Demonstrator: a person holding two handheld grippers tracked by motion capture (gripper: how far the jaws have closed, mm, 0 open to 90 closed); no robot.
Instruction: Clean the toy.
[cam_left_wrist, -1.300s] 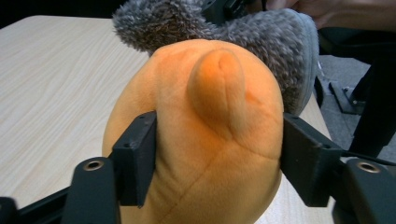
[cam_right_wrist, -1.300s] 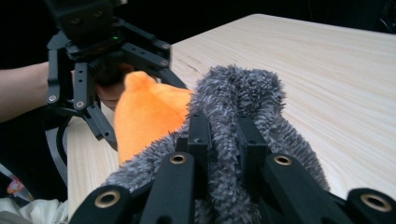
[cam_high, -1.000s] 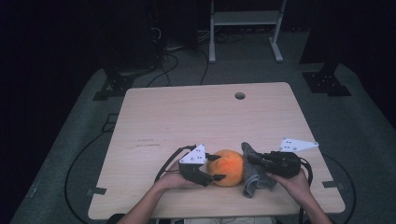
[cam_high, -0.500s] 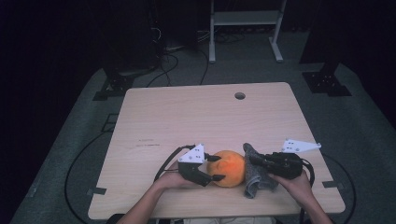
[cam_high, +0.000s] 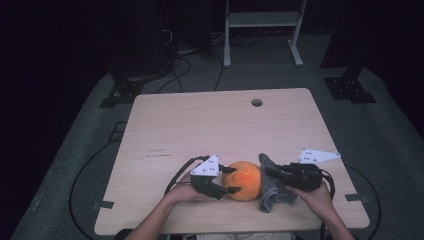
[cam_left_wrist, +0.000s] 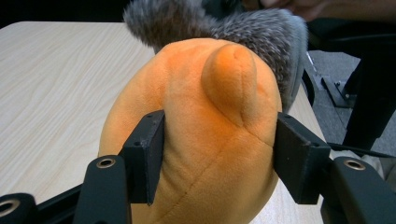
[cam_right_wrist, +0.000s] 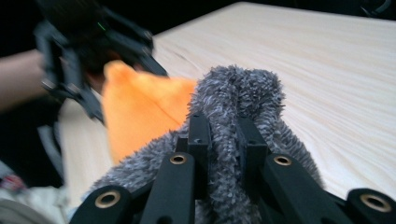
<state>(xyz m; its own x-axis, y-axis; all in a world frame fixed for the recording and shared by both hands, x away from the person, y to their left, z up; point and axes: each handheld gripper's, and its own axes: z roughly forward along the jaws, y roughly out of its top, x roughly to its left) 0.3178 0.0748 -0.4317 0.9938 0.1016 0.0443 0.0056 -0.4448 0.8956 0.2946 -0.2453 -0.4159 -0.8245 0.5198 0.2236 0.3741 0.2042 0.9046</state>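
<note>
From above, low in the frame, we see our left gripper closing on the orange plush, no writing legible. Left gripper view: pads squeeze its sides. Right gripper view: our right gripper pinches the grey cloth.

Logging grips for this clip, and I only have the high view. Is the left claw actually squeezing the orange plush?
Observer: Yes. In the left gripper view the left claw presses its pads into both sides of the orange plush; its jaws have just been closing on it.
Operator: And the other one?
Observer: In the right gripper view the right claw is shut on a fold of grey fuzzy cloth.
Operator: Cloth touching the plush?
Observer: Yes, it drapes against the plush's far side.
</note>
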